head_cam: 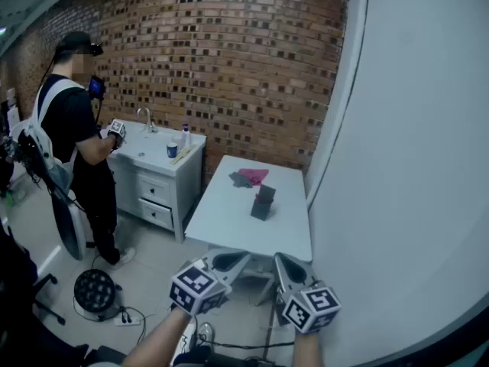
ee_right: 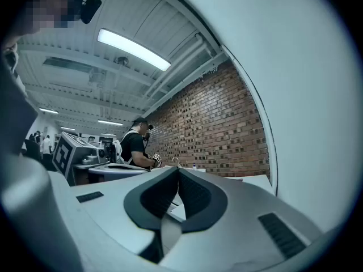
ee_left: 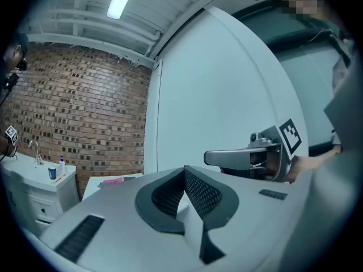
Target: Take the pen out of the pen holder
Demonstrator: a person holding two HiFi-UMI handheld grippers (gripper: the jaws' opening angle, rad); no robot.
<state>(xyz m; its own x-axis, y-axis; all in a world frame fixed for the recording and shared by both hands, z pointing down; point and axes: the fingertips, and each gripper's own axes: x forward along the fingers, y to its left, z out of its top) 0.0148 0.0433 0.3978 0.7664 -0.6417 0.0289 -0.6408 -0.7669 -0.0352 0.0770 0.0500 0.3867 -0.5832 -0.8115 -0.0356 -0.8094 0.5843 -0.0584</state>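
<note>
A small dark pen holder [head_cam: 263,202] stands upright near the middle of the white table [head_cam: 229,220]; from this far away I cannot make out a pen in it. Both grippers hover level in front of the table's near edge, well short of the holder. My left gripper [head_cam: 244,255] has its jaws together with nothing between them, as the left gripper view [ee_left: 184,169] also shows. My right gripper [head_cam: 280,257] sits beside it, its jaws meeting at the tip [ee_right: 177,169] and holding nothing.
A pink and grey cloth [head_cam: 248,177] lies at the table's far end. A white wall [head_cam: 412,167] runs along the right. At the left a person [head_cam: 76,128] stands at a white sink cabinet [head_cam: 157,178]. A black round object [head_cam: 95,289] and cables lie on the floor.
</note>
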